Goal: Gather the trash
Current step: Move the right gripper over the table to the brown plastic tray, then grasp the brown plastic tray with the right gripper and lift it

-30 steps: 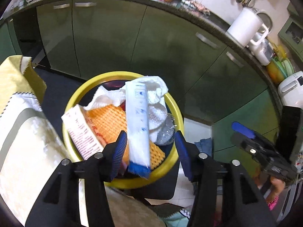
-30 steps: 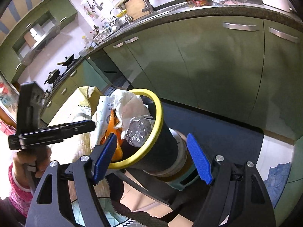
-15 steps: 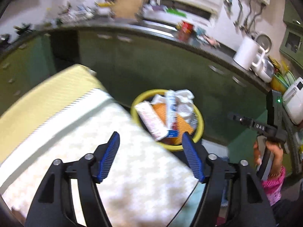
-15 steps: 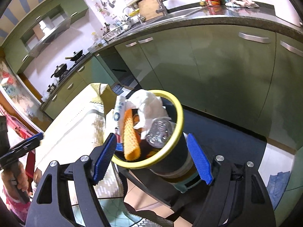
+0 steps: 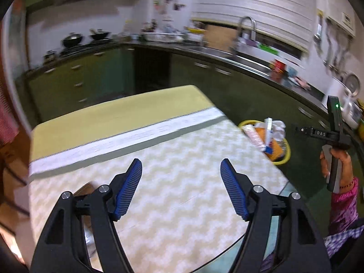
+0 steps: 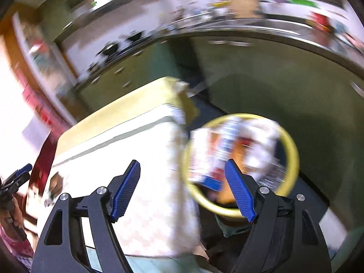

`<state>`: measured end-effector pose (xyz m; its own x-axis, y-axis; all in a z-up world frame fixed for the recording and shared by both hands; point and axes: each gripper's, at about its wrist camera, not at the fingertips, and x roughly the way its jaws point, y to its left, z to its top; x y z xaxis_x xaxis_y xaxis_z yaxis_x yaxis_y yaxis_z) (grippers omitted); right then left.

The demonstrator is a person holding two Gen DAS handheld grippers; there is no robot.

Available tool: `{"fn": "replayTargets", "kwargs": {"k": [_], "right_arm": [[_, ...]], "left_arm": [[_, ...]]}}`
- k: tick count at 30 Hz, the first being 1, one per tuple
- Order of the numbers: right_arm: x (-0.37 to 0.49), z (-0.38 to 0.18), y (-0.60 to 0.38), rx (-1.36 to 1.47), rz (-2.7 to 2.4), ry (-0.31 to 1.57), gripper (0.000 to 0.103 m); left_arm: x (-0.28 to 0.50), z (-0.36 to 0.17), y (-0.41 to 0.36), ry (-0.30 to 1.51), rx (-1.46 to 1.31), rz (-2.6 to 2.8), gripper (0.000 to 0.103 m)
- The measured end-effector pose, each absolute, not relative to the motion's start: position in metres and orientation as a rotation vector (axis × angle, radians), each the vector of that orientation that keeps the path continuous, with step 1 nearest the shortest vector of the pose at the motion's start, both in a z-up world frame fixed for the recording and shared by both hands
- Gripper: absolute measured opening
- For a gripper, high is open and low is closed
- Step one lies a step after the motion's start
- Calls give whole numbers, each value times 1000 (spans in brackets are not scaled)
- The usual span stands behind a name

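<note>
A yellow-rimmed bin point(image 5: 284, 159) full of wrappers, white tissue and an orange mesh piece stands on the floor beside the table's right edge; it also shows blurred in the right wrist view point(image 6: 293, 150). My left gripper point(image 5: 180, 190) is open and empty above the table point(image 5: 159, 163). My right gripper point(image 6: 182, 190) is open and empty, between the table edge and the bin. The right gripper also shows held in a hand in the left wrist view point(image 5: 334, 134).
The table has a yellow and white zigzag cloth point(image 6: 141, 141). Green kitchen cabinets point(image 5: 238, 91) run around the back with a sink and faucet point(image 5: 246, 26). Pans sit on a stove point(image 5: 72, 39) at the far left.
My left gripper has swung away from over the bin to above the table. My right gripper has pulled back and turned left, so the bin now sits to the right.
</note>
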<state>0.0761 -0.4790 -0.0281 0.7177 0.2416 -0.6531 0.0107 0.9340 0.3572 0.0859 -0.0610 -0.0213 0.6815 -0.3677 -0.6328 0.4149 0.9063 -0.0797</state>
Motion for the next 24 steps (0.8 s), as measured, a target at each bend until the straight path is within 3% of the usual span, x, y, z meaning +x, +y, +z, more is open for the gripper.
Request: {"fn": "replayTargets", "kwargs": {"k": [9, 16, 24], "right_arm": [[153, -5, -287, 117, 532, 842, 75], [183, -26, -125, -24, 788, 972, 45], [180, -61, -67, -101, 771, 1040, 35]], "left_arm": [[39, -24, 53, 646, -10, -154, 73], [29, -28, 93, 618, -78, -75, 75], [26, -37, 114, 604, -128, -52, 78]]}}
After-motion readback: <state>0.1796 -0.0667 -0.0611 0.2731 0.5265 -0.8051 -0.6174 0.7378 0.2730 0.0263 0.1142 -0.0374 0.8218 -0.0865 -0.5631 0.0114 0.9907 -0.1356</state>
